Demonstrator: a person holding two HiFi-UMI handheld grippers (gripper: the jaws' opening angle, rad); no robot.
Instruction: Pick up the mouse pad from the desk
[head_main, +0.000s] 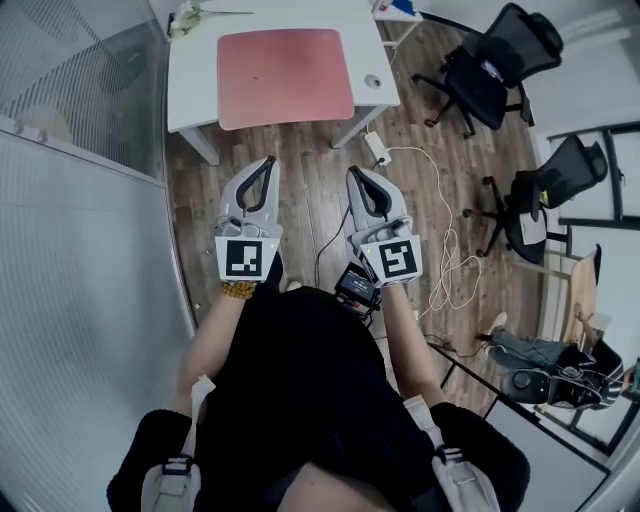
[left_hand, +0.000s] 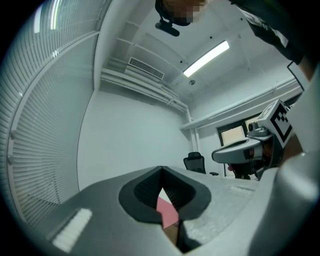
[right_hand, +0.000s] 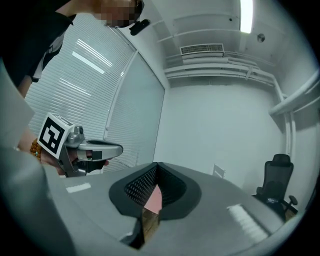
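Pink mouse pad (head_main: 285, 77) lies on white desk (head_main: 194, 88).

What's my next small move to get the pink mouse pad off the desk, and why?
Probably move forward until you reach the near edge of the desk. The left gripper and right gripper hang over the floor, short of the desk, with jaws shut and empty, and the mouse pad lies flat and untouched.

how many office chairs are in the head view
2. One office chair stands right of the desk, at the top; the second chair is nearer, by the right wall. Others may be hidden.
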